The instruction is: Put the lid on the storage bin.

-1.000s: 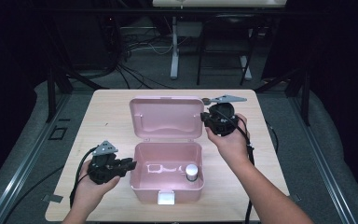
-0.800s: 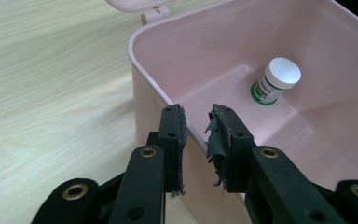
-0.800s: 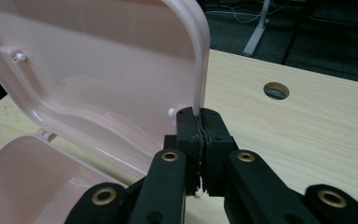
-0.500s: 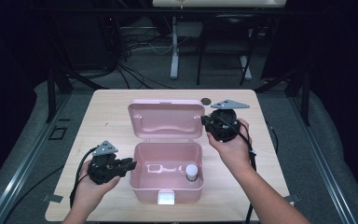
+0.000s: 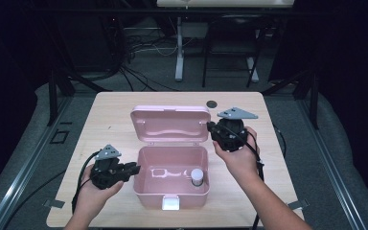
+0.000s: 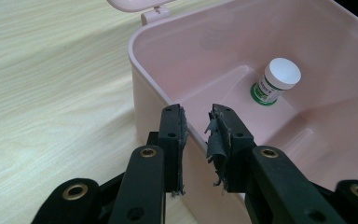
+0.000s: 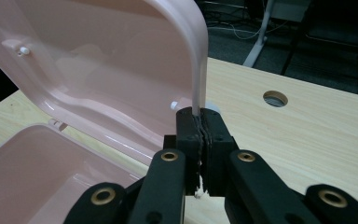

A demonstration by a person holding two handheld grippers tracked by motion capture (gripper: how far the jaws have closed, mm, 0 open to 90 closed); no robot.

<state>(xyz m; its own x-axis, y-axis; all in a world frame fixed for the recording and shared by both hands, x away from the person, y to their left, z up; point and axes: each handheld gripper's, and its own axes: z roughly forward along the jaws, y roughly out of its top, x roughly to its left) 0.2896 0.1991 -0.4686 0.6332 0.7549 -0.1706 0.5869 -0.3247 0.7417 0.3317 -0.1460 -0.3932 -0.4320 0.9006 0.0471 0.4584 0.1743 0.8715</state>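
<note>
Since the earlier frames the right gripper (image 5: 210, 127) had drifted a little away from the person, and the lid (image 5: 170, 124) it held had tipped further back from the box; the left gripper (image 5: 135, 167) had kept its place.

In the right gripper view that gripper's jaws were clenched on the thin side edge of the lid (image 7: 98, 70), the pads pressed together with the rim running up out of them. The lid stood raised on its hinge, its inner face turned toward the person.

In the left gripper view the left gripper (image 6: 197, 128) straddled the left wall of the pink plastic box (image 6: 158, 84), one jaw outside and one inside; a gap showed between the torn pads and the rim, so whether they pressed on the wall could not be told.

Inside the box, near its right wall, a small bottle (image 5: 197, 176) with a white cap and a green band stood upright. The box sat near the front of the wooden table (image 5: 110, 110), and a round cable hole (image 5: 212, 103) lay in the tabletop behind the lid.
</note>
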